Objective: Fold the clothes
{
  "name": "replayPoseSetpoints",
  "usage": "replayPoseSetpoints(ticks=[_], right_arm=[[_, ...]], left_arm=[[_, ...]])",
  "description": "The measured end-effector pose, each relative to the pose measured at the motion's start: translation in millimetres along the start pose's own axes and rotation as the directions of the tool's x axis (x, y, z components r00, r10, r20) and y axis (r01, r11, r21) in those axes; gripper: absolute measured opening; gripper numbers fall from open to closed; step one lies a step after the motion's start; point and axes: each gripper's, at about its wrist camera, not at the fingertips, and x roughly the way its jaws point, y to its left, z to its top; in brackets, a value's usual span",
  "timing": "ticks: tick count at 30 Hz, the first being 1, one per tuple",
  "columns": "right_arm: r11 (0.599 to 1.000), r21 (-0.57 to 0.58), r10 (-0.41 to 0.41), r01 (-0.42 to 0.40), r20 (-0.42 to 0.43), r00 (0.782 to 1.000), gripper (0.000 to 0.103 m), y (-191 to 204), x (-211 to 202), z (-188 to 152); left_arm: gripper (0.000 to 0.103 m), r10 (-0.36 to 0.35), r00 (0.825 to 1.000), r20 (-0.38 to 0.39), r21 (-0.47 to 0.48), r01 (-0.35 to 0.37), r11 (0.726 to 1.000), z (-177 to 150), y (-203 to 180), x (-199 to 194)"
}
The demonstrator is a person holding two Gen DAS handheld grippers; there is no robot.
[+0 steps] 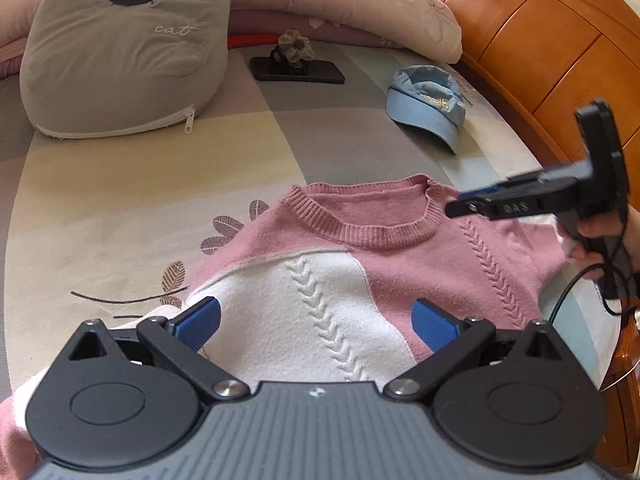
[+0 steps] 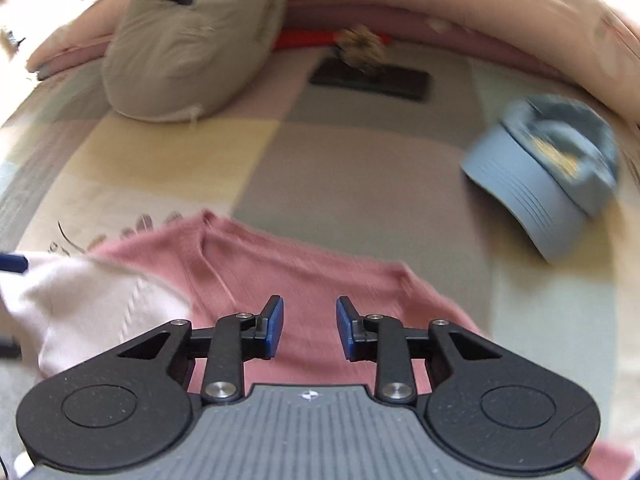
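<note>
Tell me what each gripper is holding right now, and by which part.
Nothing is held. The left gripper and the right gripper both stand open above the pink and white sweater, pads clear of it.

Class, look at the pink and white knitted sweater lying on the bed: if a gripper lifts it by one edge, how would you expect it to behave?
The sweater will probably hang limp, since the soft knit already drapes over the bed. It looks light for its size. The fuzzy, cable-patterned surface should give the pads grip, so slipping seems unlikely.
</note>
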Motion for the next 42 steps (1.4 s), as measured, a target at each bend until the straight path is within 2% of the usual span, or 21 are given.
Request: replayPoseSetpoints(ticks=[3,7,10,13,15,18,21,24,26,29,32,34,36,38,42], right_arm=[[0.992,0.113,-0.046,0.052,-0.057,0.997,0.034,-21.2,-26.1,-38.3],[0.964,0.259,-0.028,0.06,-0.129,0.991,0.035,-45.4,-56.9,-95.0],[0.953,0.299,0.003,0.038,-0.135,0.991,0.035,-56.0,-70.4,-122.9],[0.94,0.34,0.056,-0.011,-0.122,0.991,0.035,-70.4,-73.7,-141.3],[0.915,0.4,0.105,-0.053,-0.109,0.989,0.035,-84.8,-69.4,-147.9],[0.889,0.449,0.144,-0.091,-0.084,0.986,0.035,-101.5,-63.7,-149.4],[0.9,0.414,0.17,-0.137,-0.042,0.985,0.035,-108.2,-60.1,-140.6],[0.928,0.352,0.137,-0.123,-0.013,0.991,0.035,-110.4,-44.9,-130.3],[0.935,0.346,0.082,-0.075,-0.007,0.997,0.035,-117.0,-29.6,-126.6],[0.921,0.388,0.032,-0.024,-0.014,0.999,0.031,-132.3,-10.8,-128.7],[0.919,0.393,0.012,-0.014,0.006,1.0,0.032,-132.6,-10.1,-129.8],[0.925,0.38,-0.028,0.026,0.0,1.0,0.033,-124.3,-8.7,-128.8],[0.926,0.371,-0.066,0.067,-0.015,0.998,0.044,-114.7,-6.5,-124.8],[0.92,0.378,-0.101,0.109,-0.039,0.994,0.051,-106.0,-4.9,-119.1],[0.898,0.385,-0.196,0.212,-0.08,0.977,0.051,-87.2,-13.9,-100.7]], left_arm=[[0.101,0.038,0.999,-0.028,0.018,-0.038,0.999,4.3,-16.3,1.2],[0.101,0.038,0.997,-0.07,0.036,-0.036,0.999,11.2,-46.6,7.1],[0.101,0.064,0.995,-0.078,0.019,-0.062,0.998,15.8,-69.0,15.9],[0.101,0.134,0.984,-0.121,-0.043,-0.14,0.989,15.8,-87.9,29.7],[0.101,0.168,0.975,-0.145,-0.089,-0.182,0.979,12.2,-97.4,38.7],[0.101,0.214,0.963,-0.161,-0.155,-0.239,0.959,3.5,-107.4,54.8],[0.101,0.215,0.962,-0.167,-0.185,-0.245,0.952,-1.1,-112.4,75.1],[0.101,0.231,0.962,-0.145,-0.171,-0.254,0.952,-3.6,-109.9,97.2],[0.101,0.237,0.961,-0.146,-0.184,-0.262,0.947,-7.6,-98.4,110.0],[0.1,0.271,0.95,-0.155,-0.204,-0.3,0.932,-17.9,-74.9,118.2],[0.102,0.308,0.942,-0.135,-0.21,-0.331,0.92,-32.1,-49.2,112.0],[0.102,0.267,0.955,-0.13,-0.16,-0.286,0.945,-35.7,-45.8,106.0],[0.101,0.225,0.964,-0.143,-0.125,-0.243,0.962,-36.1,-42.8,99.0],[0.1,0.182,0.973,-0.14,-0.166,-0.205,0.965,-32.8,-32.2,86.3],[0.101,0.163,0.983,-0.08,-0.224,-0.177,0.958,-23.5,-4.0,51.9]])
